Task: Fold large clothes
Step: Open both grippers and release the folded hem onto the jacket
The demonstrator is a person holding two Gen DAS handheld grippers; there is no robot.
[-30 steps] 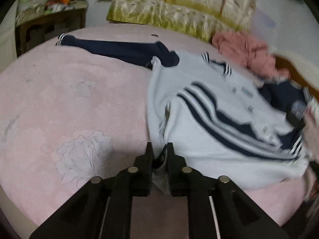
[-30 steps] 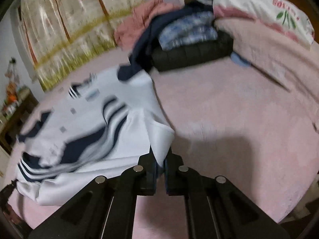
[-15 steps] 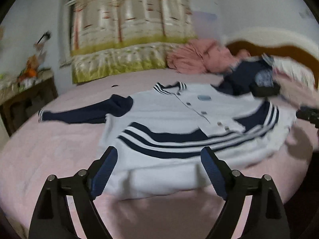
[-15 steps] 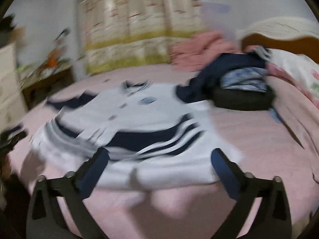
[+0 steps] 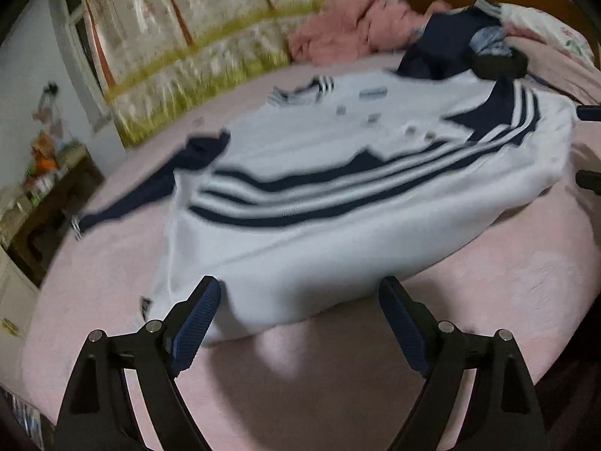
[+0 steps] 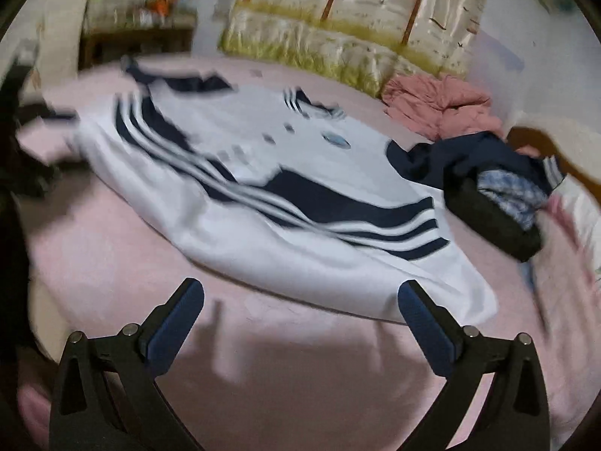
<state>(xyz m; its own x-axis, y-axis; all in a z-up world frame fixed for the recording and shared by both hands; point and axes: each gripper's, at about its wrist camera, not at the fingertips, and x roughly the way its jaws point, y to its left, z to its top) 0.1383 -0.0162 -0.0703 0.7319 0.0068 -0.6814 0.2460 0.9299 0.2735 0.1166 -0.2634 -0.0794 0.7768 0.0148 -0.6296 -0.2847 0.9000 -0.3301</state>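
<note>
Now: one white jacket [image 5: 338, 225] spread flat; left hand-held gripper [image 5: 300, 289], right hand-held gripper [image 6: 300, 289] both wide, empty.

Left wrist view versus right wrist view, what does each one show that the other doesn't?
Only the left view shows the left gripper, open and empty, and the whole navy sleeve down to its striped cuff. Only the right view shows the right gripper, also open and empty. Both show the white striped jacket spread flat on the pink bed, the pink garment, the dark clothes pile and the curtain.
</note>
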